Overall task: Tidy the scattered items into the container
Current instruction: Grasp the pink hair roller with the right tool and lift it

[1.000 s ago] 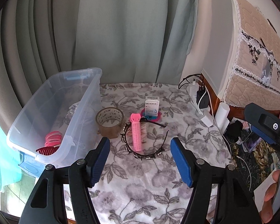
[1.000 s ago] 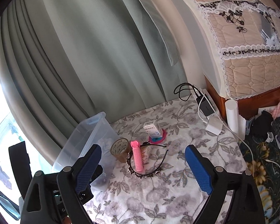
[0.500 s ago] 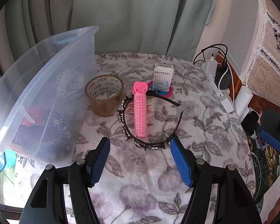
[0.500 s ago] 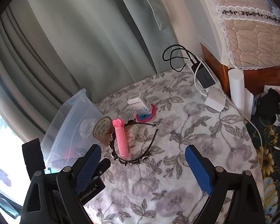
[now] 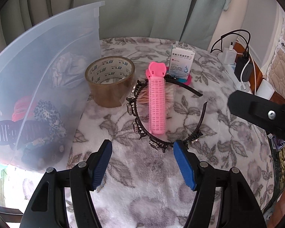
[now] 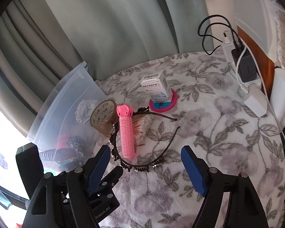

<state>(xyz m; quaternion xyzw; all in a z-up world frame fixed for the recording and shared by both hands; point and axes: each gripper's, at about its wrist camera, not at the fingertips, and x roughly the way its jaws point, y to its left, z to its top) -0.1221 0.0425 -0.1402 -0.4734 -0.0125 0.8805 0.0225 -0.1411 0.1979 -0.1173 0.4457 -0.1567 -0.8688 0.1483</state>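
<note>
The small white box (image 5: 182,61) carries a line of Chinese characters on its front, with finer print below too small to read, and a barcode on its top (right wrist view). The black body of the left tongs (image 6: 96,205) reads "Robot.AI".

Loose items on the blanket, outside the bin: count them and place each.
5, perhaps more hidden. Tape roll beside the bin; pink roller lying across the headband; cotton swabs under the roller; medicine box standing on a pink disc behind.
</note>
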